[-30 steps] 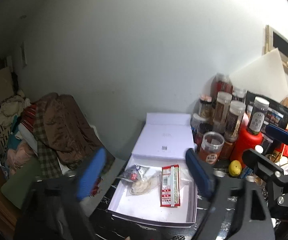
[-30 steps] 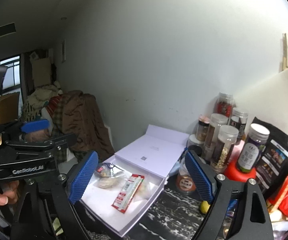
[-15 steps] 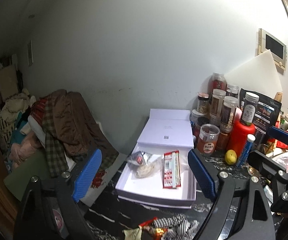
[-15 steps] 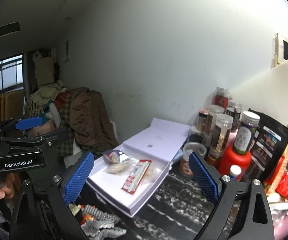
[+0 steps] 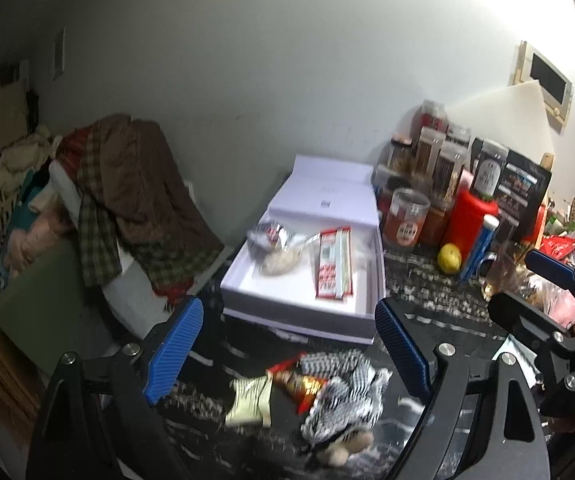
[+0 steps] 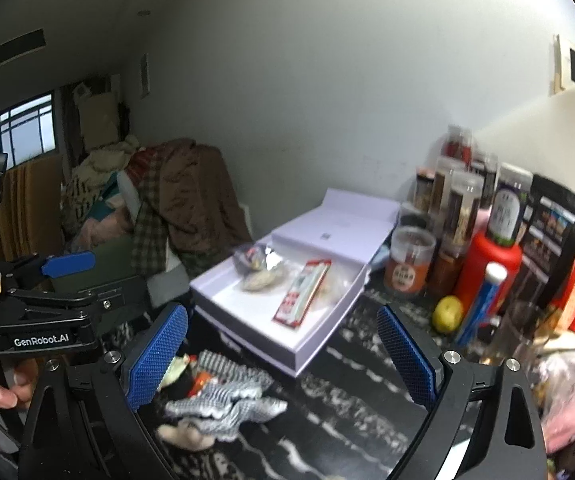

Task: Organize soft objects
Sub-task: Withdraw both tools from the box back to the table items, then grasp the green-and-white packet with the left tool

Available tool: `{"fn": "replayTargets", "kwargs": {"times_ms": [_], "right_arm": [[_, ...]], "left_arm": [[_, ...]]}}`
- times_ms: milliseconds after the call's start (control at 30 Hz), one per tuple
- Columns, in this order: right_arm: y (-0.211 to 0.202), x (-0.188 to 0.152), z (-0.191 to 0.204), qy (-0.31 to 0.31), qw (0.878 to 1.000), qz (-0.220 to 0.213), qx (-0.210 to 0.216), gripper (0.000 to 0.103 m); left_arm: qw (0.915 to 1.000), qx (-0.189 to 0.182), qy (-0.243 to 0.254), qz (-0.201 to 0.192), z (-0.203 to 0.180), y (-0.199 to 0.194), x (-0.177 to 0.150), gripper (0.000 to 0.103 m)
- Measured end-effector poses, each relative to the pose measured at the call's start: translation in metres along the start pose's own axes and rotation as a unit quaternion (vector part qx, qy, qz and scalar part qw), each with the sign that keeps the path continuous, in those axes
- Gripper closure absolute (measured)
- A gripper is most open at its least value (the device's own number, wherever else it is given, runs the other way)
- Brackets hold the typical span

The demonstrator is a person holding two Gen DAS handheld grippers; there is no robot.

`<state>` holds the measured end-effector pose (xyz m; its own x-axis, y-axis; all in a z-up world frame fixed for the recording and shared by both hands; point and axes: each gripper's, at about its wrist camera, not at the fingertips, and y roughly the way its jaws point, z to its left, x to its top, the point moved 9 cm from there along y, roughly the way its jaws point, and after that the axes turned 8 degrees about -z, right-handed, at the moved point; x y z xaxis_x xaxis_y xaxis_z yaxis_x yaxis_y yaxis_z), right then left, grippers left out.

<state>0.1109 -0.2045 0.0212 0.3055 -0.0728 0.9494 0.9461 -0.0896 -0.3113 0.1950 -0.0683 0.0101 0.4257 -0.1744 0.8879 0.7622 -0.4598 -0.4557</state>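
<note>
**Observer:** Below centre in both wrist views, loose soft packets lie in a heap on the black marbled counter (image 5: 427,308): a zebra-striped wrapper (image 5: 343,396), a pale striped sachet (image 5: 249,398), a red-orange snack packet (image 5: 297,380). Heap sits just in front of the open white box (image 5: 299,312), not in it.

**Recorder:** Box contents?

**Observer:** Red-and-white packet (image 5: 333,264), silver foil pouch (image 5: 271,234), clear bag of something pale (image 5: 281,262). Lid is folded back against the wall, likely so packets can be dropped in from the front.

**Recorder:** Tools?

**Observer:** Left gripper (image 5: 285,354) has jaws apart, nothing between the pads, the heap framed between them. Right gripper (image 6: 283,354) has jaws spread wide, having just been opening, also empty. Both angle down at the heap, so presumably a pickup approach.

**Recorder:** Hazards?

**Observer:** Jars (image 6: 409,262) and a lemon (image 6: 447,314) crowd the right of the frame, near the box.
</note>
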Motion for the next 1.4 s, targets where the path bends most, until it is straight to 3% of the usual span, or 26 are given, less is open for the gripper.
{"fn": "replayTargets", "kwargs": {"times_ms": [633,1400], "right_arm": [[0.018,-0.082,0.038,0.013,0.995,0.091,0.031,0.006],[0.088,-0.102,0.039,0.011,0.988,0.143,0.064,0.006]], "left_arm": [[0.9951,0.018,-0.036,0.090,0.041,0.026,-0.086,0.014],[0.9821,0.020,-0.025,0.186,0.053,0.103,-0.149,0.014]]}}
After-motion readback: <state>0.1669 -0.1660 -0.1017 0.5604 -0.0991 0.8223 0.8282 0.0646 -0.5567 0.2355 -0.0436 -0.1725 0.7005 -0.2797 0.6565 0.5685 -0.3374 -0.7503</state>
